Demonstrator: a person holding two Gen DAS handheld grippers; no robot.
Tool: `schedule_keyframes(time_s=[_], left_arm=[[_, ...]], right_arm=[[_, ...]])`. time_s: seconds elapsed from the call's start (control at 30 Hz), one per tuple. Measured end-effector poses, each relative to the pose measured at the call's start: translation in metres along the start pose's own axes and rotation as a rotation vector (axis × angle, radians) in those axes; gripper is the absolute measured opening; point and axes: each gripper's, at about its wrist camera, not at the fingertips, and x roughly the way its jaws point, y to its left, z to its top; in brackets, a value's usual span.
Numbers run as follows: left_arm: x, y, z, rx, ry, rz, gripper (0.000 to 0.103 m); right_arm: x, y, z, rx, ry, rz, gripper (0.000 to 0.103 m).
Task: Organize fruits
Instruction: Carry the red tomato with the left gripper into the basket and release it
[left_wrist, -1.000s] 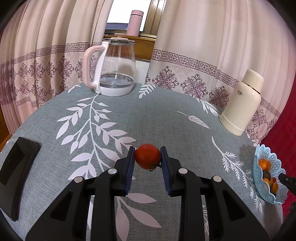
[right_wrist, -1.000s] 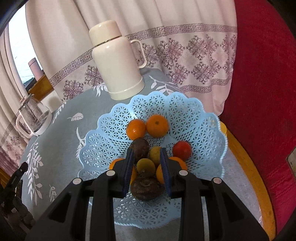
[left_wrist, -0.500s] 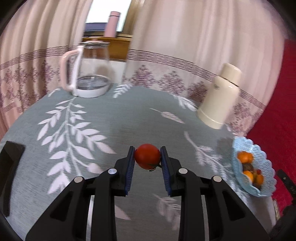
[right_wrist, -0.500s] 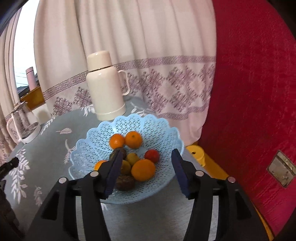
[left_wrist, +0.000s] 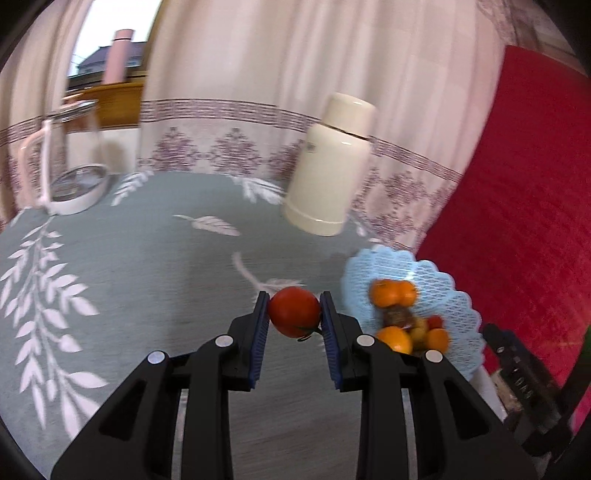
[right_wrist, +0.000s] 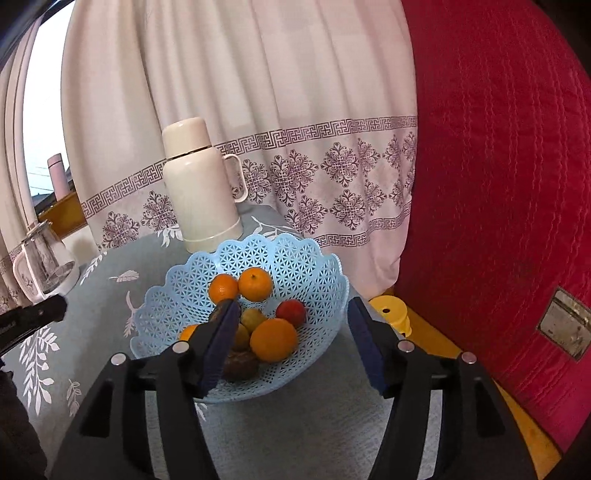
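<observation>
1 tomato (left_wrist: 294, 311) between left gripper (left_wrist: 294, 325) fingers (left_wrist: 260, 332)

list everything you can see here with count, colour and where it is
tomato: 1, red, clamped between the left gripper's fingers
basket: 1, pale blue lattice, table's near right corner
oranges: at least 5, orange, in the basket
small fruit: 1, red, in the basket
other fruit: several, yellow-green and dark brown, in the basket
flask: 1, cream, behind the basket
glass kettle: 1, clear with white base and handle, far left of table
tablecloth: 1, grey-green with white leaves
bottle: 1, pink, window sill
curtains: cream, purple pattern
red cover: 1, right
stool: 1, yellow, beside table
left gripper: black, shut on tomato
right gripper: black, just opened, empty
</observation>
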Motion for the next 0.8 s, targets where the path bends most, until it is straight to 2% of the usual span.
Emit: schedule_keyframes(time_s=[0.43,0.73,0.77,0.8], left_arm=[[0.056,-0.068,0.005,0.161,0.053,-0.069,0.028],[0.092,-0.075,-0.001,0.193,0.116,-0.054,0.028],[0.094,-0.075,-0.001,0.191,0.119,-0.054,0.03],[0.096,-0.074,-0.002,0.189,0.122,-0.053,0.036]], right_arm=[[0.001,-0.004,-0.004,0.037,-0.005,0.025,0.062],[0.0,-0.006,-0.005,0.042,-0.009,0.023,0.062],[0.001,-0.006,-0.005,0.042,-0.009,0.023,0.062],[0.001,-0.006,-0.005,0.043,-0.008,0.023,0.062]])
